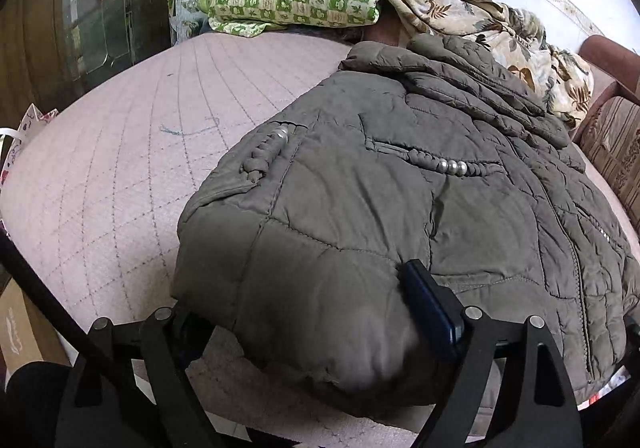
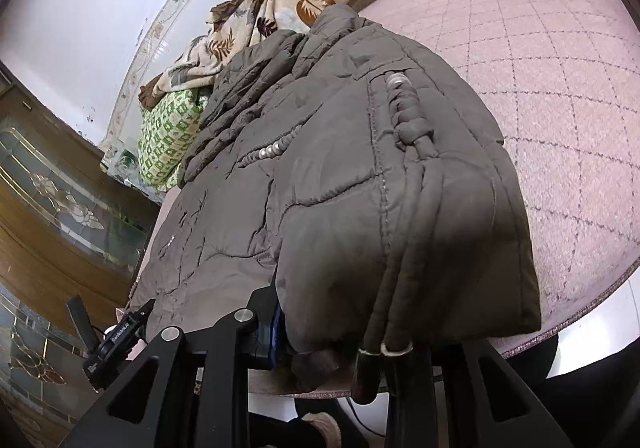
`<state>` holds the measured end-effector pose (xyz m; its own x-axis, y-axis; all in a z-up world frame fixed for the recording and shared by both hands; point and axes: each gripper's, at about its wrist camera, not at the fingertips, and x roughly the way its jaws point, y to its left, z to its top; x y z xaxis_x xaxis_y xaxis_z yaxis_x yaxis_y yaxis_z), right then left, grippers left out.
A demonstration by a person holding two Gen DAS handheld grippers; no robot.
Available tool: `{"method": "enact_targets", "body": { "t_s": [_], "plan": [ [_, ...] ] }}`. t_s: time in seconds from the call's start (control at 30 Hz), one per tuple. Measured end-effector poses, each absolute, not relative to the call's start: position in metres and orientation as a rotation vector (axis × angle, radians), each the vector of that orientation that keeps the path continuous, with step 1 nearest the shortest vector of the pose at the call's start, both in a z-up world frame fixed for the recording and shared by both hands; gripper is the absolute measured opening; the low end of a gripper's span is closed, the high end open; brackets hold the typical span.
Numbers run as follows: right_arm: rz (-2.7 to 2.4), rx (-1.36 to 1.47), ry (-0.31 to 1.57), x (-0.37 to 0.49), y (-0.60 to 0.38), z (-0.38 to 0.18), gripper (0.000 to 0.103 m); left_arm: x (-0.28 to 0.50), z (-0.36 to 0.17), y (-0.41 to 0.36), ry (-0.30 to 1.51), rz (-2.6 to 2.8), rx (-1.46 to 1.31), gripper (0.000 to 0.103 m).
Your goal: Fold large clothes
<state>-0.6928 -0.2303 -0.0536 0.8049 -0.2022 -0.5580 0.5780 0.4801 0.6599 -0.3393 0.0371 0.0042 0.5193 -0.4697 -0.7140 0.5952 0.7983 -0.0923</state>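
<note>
While right claw (image 2: 336, 344) pinches jacket (image 2: 340, 188), black device (image 2: 116, 340) label roughly reads "Robot.AI".

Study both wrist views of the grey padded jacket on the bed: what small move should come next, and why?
Probably close the left gripper on the jacket hem. Its jaws stand wide around the padded corner, while the right gripper already pinches the other corner at the bed edge. Both corners held, the hem could be lifted to fold.

Pink quilted bed (image 1: 120, 176): grey padded jacket (image 1: 360, 208), floral blanket (image 1: 460, 12) (crumpled).
</note>
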Motion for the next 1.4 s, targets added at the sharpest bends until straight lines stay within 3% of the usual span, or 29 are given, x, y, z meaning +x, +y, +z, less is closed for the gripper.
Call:
{"method": "enact_targets", "body": {
  "t_s": [0.27, 0.6, 1.4],
  "plan": [
    [-0.501, 0.958, 0.461, -0.690, -0.231, -0.051, 0.031, -0.353, 0.009, 0.031, 0.727, -0.618, 0.246, 0.076],
    [-0.519, 0.894, 0.460, -0.686, -0.227, -0.046, 0.021, -0.360, 0.012, 0.026, 0.686, -0.636, 0.291, 0.061],
    [-0.519, 0.907, 0.478, -0.685, -0.229, -0.049, 0.025, -0.364, 0.012, 0.023, 0.667, -0.628, 0.317, 0.061]
  ]
}}
